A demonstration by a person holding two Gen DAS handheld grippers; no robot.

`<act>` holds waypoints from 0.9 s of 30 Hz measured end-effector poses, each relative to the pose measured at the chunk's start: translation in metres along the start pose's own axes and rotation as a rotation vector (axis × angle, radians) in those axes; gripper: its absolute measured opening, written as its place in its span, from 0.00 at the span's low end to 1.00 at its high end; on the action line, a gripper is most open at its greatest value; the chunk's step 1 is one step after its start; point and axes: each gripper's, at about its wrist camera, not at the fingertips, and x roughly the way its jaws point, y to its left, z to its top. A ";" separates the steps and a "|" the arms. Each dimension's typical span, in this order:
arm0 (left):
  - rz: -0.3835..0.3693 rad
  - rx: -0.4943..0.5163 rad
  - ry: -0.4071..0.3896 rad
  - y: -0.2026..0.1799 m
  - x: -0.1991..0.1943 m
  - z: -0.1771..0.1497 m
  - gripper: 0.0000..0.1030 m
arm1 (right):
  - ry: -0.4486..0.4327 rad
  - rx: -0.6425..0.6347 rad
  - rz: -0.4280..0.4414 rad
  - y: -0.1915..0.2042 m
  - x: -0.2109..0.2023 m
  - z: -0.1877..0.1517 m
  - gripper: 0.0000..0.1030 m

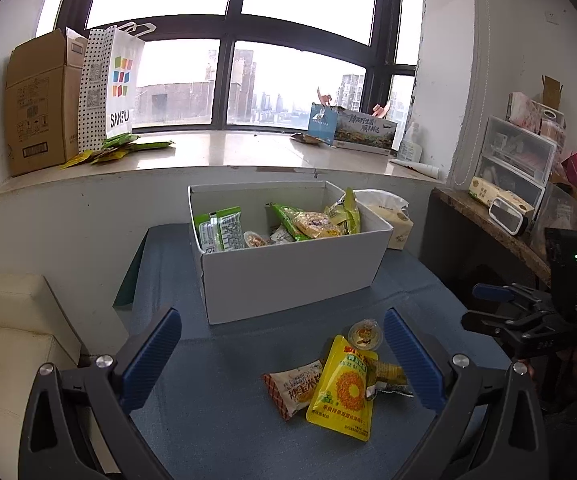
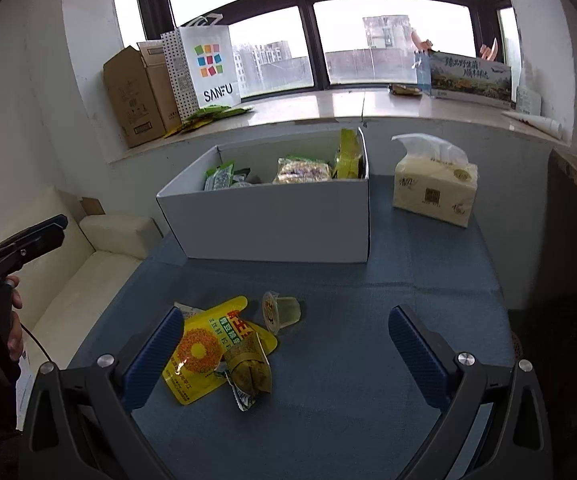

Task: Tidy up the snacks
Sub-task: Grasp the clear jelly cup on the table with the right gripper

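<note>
Snacks sit loose on your blue tablecloth: from the left wrist view, a yellow pouch, a white packet and a jelly cup lie between your left gripper fingers, which stand wide apart, clamping nothing. Behind them, the white box holds more packets. From the right wrist view, your right gripper is spread too, empty, its left finger just beside the pouch; a tissue pack stands right of the box.
</note>
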 end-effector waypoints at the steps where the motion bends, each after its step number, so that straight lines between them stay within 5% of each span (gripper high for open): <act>1: -0.003 0.001 0.000 0.000 0.000 -0.001 1.00 | 0.024 0.008 0.006 -0.003 0.007 -0.002 1.00; 8: -0.009 0.001 0.018 0.003 0.002 -0.010 1.00 | 0.185 0.009 0.042 -0.005 0.061 -0.017 1.00; 14: -0.013 0.011 0.031 0.003 0.003 -0.015 1.00 | 0.209 0.083 0.139 -0.014 0.098 -0.011 1.00; 19: -0.015 0.012 0.059 0.003 0.010 -0.019 1.00 | 0.248 0.055 0.138 -0.013 0.126 -0.003 0.98; 20: -0.016 0.013 0.062 0.002 0.011 -0.020 1.00 | 0.261 0.055 0.137 -0.014 0.131 -0.002 0.93; 23: -0.018 0.023 0.071 0.000 0.013 -0.022 1.00 | 0.311 0.076 0.148 -0.013 0.145 -0.005 0.36; 27: -0.022 0.027 0.079 -0.001 0.014 -0.023 1.00 | 0.297 0.014 0.132 -0.003 0.138 -0.008 0.34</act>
